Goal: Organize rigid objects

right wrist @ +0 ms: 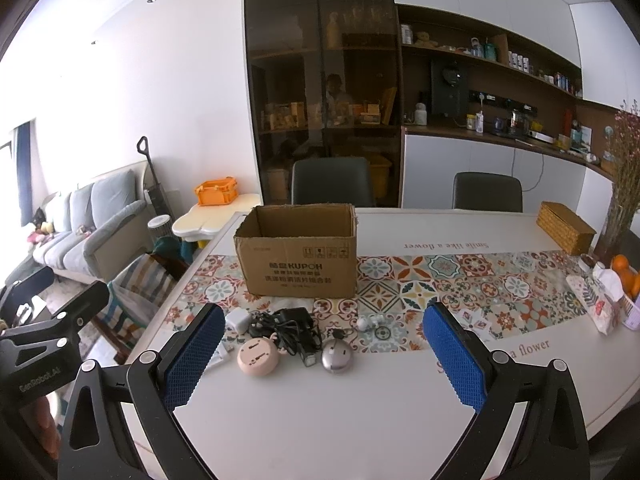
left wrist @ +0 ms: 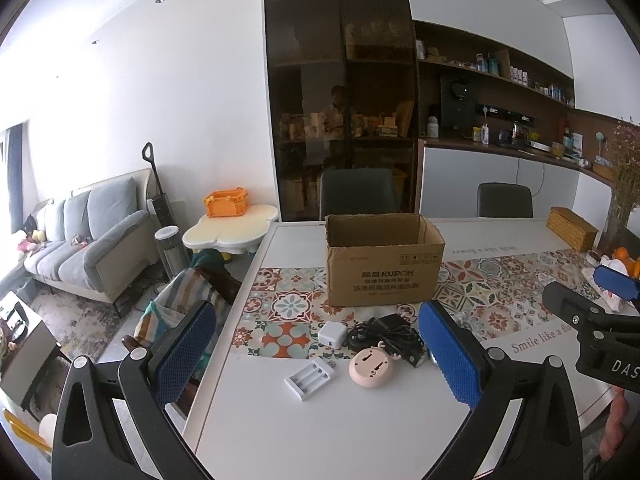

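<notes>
An open cardboard box point(left wrist: 382, 268) stands on the white table; it also shows in the right wrist view point(right wrist: 298, 254). In front of it lie a white charger cube point(left wrist: 332, 334), a black adapter with tangled cable point(left wrist: 384, 334), a pink round device point(left wrist: 370, 368) and a white battery holder point(left wrist: 310, 378). The right wrist view adds a silver round object point(right wrist: 336, 356) and small white earbuds point(right wrist: 370, 322). My left gripper point(left wrist: 316, 360) is open and empty above the near table edge. My right gripper point(right wrist: 324, 356) is open and empty, just short of the items.
A woven box point(right wrist: 566, 228), a vase of dried flowers point(right wrist: 622, 192), oranges point(right wrist: 624, 276) and a patterned pouch point(right wrist: 596, 304) sit at the table's right end. Two dark chairs point(right wrist: 332, 184) stand behind the table. A striped bag point(left wrist: 176, 304) sits off the left edge.
</notes>
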